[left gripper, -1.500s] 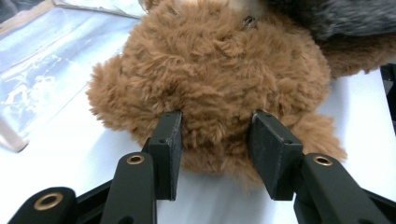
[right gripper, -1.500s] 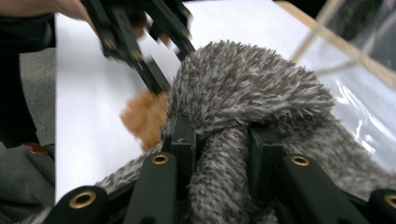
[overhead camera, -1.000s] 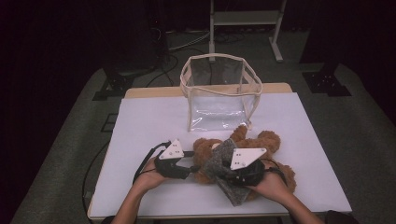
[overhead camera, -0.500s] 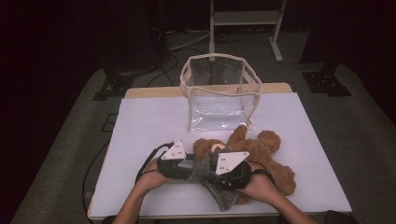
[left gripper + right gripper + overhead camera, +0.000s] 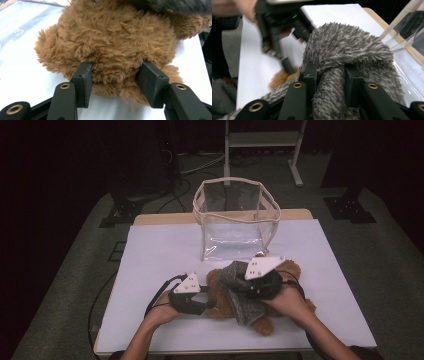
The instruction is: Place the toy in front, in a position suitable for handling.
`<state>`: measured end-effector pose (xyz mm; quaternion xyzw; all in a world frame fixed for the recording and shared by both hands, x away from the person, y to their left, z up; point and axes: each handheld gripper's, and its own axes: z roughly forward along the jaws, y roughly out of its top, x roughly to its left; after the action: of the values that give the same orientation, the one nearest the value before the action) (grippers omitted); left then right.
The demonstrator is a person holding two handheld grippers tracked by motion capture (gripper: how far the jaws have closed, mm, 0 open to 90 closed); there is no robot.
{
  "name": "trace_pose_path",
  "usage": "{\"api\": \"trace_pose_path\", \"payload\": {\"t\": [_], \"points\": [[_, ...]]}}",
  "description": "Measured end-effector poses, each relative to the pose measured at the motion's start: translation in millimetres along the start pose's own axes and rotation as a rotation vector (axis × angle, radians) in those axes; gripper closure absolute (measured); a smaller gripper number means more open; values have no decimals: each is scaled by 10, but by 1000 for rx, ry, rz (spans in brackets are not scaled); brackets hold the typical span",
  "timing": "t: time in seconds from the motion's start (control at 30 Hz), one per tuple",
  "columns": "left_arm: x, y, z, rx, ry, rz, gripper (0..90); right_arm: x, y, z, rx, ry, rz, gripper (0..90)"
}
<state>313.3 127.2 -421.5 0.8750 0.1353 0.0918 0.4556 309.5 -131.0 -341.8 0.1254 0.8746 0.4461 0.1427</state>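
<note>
A: Nearest the table edge, what's seen?
B: Two hands come in from the bottom of the high view. The left gripper [image 5: 210, 303] is held low on the sheet, jaws clamped on the bear [image 5: 226, 295]. In the left gripper view both pads are pressed into the brown fur [image 5: 112, 47], fur bulging btwn them.

A: And the right gripper?
B: The right gripper [image 5: 249, 288] is held above the bear's middle, approx. over its body. Its jaws are closed on the grey cloth [image 5: 239, 290]. In the right gripper view a fold of the cloth [image 5: 342, 57] is pinched btwn the two pads, the rest draped over & around them.

A: Where's the cloth lying?
B: Across the bear, partly lifted at the right gripper, its lower end hanging down toward the near edge. The bear is flat on the white sheet [image 5: 160, 250], near-centre, legs toward the right.

A: Is the left gripper seen from the right one?
B: Yes, blurred, upper left in the right gripper view [image 5: 287, 67], w/ a tuft of brown fur at its tips.

A: Farther back?
B: A clear bag [image 5: 235, 220] w/ beige trim is stood upright, mouth open, just behind the bear; whether they touch can't be told. Behind it the wooden table edge [image 5: 295, 213] is visible, then dark floor w/ cables [image 5: 200, 165] and a stand frame [image 5: 262, 140].
</note>
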Motion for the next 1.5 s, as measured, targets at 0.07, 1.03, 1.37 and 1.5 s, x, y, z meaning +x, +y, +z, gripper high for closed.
{"api": "trace_pose_path", "payload": {"t": [0.07,1.03,1.37,1.5], "points": [[4,0,-8,0,6,-3,446,-97,12,74,22,34,47,675],[-153,65,-1,-6,-26,102,410,-508,74,433,166,96,130,678],[-156,77,20,2,-28,103,411,-524,83,416,155,96,129,677],[-152,65,14,17,-25,107,404,-475,137,582,164,119,105,677]]}}
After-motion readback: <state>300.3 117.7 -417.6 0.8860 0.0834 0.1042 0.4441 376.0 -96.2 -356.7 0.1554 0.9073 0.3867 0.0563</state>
